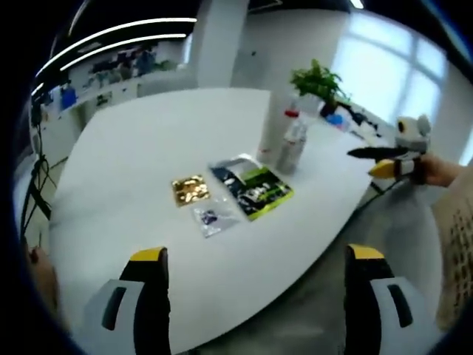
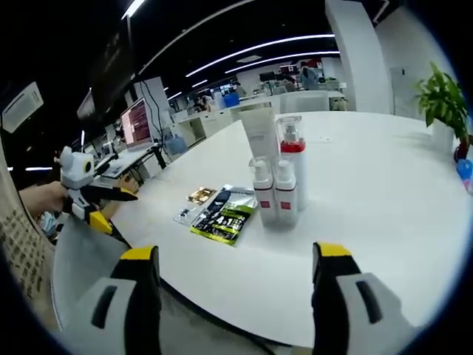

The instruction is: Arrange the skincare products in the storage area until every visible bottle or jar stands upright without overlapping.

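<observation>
right gripper view: bottles upright beside sachets near table edge; both jaws spread, empty.

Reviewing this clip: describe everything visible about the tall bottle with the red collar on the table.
The tall bottle with the red collar stands upright on the white table, among the skincare group. It looks like pale plastic with a clear cap over a pump top. Two shorter white bottles stand in front of it and a white tube beside it; whether they touch is unclear.
</observation>
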{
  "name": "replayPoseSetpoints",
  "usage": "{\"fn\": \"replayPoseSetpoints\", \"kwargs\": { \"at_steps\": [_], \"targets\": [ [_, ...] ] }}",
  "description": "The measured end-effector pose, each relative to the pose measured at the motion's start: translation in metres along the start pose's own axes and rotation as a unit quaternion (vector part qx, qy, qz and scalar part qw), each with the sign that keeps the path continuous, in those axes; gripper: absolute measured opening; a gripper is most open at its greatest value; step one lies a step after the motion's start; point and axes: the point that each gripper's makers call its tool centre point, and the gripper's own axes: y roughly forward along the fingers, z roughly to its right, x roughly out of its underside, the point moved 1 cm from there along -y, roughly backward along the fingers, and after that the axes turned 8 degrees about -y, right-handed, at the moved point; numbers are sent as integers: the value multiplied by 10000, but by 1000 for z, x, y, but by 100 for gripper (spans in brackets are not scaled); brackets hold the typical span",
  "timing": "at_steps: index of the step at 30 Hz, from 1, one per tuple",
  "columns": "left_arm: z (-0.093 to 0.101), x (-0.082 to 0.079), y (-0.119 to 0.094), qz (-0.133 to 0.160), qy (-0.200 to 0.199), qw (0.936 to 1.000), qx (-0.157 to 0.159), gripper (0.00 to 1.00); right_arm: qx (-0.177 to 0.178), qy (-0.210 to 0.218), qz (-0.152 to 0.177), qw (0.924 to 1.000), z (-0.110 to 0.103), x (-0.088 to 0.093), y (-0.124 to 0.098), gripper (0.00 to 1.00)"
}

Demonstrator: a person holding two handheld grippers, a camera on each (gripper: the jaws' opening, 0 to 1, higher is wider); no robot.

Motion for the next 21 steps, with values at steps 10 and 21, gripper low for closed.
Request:
{"fn": "replayPoseSetpoints", "kwargs": {
  "at_steps": [10, 21],
  "targets": [
    [-5, -4, 9, -218, 237, 9995, 44, 97, -6, 5, -14, 10000, 0, 0, 0, 85],
    [-22, -23, 27, -535, 795, 9954, 66, 97, 14, 54, -21, 10000, 2, 0, 1, 85]
  ]
}}
